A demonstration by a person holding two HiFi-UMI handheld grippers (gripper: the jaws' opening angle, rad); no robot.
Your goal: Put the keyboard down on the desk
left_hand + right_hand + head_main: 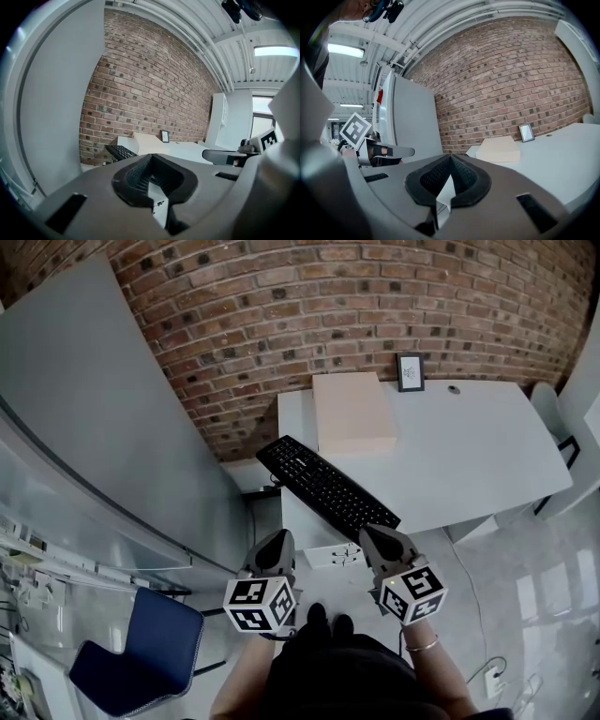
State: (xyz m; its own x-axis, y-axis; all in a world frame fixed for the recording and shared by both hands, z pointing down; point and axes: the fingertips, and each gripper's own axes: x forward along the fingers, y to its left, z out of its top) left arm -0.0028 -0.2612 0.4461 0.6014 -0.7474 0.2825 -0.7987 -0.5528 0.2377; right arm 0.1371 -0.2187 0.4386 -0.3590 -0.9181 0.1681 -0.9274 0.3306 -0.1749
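Note:
A black keyboard (326, 487) lies slantwise across the near left corner of the white desk (487, 446), and its far end reaches past the desk's left edge. Neither gripper touches it. My left gripper (274, 545) and right gripper (382, 538) hang side by side below the desk, close to my body, both shut and empty. In the left gripper view the jaws (151, 157) meet, with the keyboard (120, 152) far off beyond them. The right gripper view shows its jaws (450, 159) closed too; there the keyboard is hidden.
A flat beige box (352, 413) and a small picture frame (410, 371) sit at the desk's back, against the brick wall. A grey panel (103, 409) stands to the left. A blue chair (141, 652) is at lower left, another chair (562, 442) at the desk's right end.

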